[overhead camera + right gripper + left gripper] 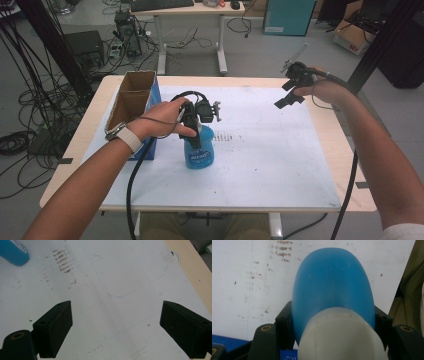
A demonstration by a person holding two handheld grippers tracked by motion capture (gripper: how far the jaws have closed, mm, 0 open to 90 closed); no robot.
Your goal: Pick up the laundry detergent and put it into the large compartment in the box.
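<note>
In the high view, the left gripper (196, 131) comes down from above onto a blue spray bottle (199, 152) that stands upright on the white sheet (280, 165) covering the counter (340, 135); its fingers are clamped on the bottle's upper part, just below the cap, with the label facing the person. An open cardboard box (131, 97) with blue sides stands beside that hand, on the side away from the bottle. The right gripper (291, 91) is held in the air over the far right of the sheet, well apart from the bottle, its fingers spread. In the left gripper view, the blue body (332, 285) swells out between the two fingers (284, 327), which press on it from either side, and the white collar (342, 337) sits nearest the camera. In the right gripper view, the fingers (53, 328) stand wide apart with bare, speckled sheet between them; the bottle's blue base (12, 251) lies far beyond the left finger, at the upper corner.
</note>
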